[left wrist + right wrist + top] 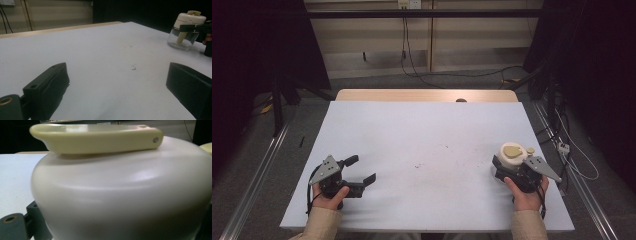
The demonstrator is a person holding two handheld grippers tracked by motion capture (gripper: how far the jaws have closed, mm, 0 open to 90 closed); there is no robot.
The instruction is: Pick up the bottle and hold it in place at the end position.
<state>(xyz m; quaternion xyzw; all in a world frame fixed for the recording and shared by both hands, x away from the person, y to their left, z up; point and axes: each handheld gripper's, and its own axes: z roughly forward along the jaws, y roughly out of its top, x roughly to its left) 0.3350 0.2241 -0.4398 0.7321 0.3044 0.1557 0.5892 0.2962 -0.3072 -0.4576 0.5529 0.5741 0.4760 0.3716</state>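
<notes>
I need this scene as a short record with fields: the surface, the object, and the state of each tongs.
surface: white table top, with a few small dark specks near the middle
object: glass jar with a cream lid and a yellowish handle on top, standing upright at the table's right side
left tongs: open, holding nothing, low over the table at the left
right tongs: closed around the jar just under its lid
hands: one on each tongs, beige sleeves
</notes>
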